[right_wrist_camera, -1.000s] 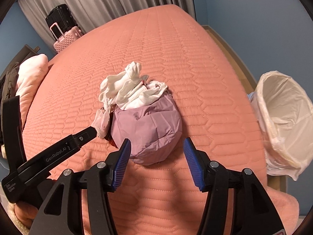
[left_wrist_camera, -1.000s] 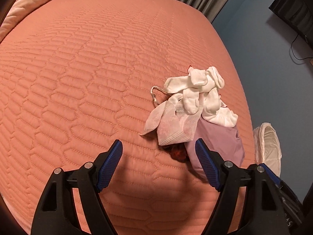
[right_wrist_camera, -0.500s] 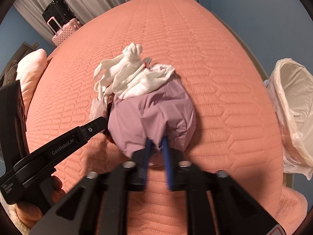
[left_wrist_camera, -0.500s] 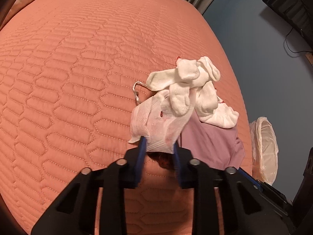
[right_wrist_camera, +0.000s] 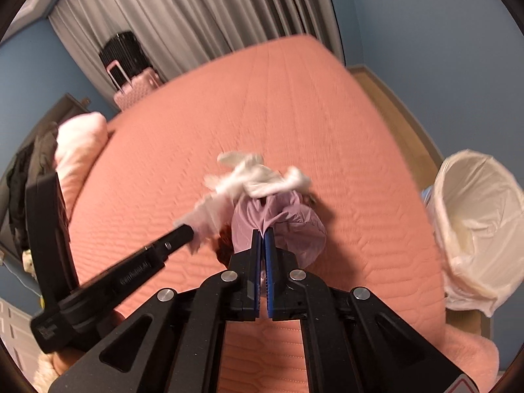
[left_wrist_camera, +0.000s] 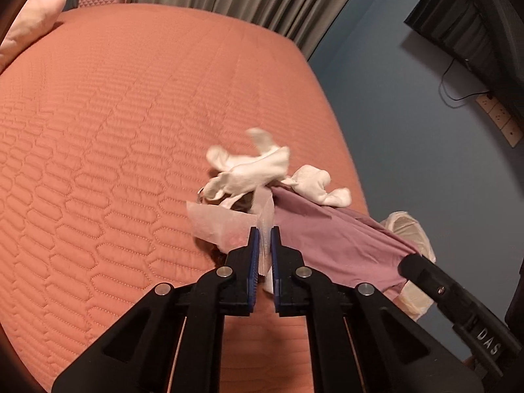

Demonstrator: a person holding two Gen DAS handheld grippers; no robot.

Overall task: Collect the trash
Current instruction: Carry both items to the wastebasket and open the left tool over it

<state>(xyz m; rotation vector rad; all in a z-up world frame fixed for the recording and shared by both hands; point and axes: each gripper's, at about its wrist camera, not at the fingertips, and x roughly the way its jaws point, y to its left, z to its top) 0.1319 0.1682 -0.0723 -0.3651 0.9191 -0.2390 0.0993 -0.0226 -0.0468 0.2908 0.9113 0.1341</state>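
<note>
A pile of trash hangs just above the orange quilted bed (left_wrist_camera: 131, 131). My left gripper (left_wrist_camera: 264, 229) is shut on a thin white tissue sheet (left_wrist_camera: 222, 222) at the pile's left edge. My right gripper (right_wrist_camera: 263, 232) is shut on a fold of the purple bundle (right_wrist_camera: 294, 226), which stretches taut toward it in the left wrist view. White socks (left_wrist_camera: 258, 167) lie blurred on top of the bundle. Something dark red (right_wrist_camera: 224, 242) shows under the pile. The two grippers are close together, the left gripper (right_wrist_camera: 183, 232) just left of the right one.
A bin with a white liner (right_wrist_camera: 484, 216) stands open on the floor by the bed's right side. A pink pillow (right_wrist_camera: 78, 150) lies at the far left of the bed. Suitcases (right_wrist_camera: 134, 78) stand by the grey curtains. A dark screen (left_wrist_camera: 475, 26) hangs on the blue wall.
Both grippers went from open to shut, the left on the tissue sheet and the right on the purple bundle. Both have since risen, pulling the pile up and stretching it.
</note>
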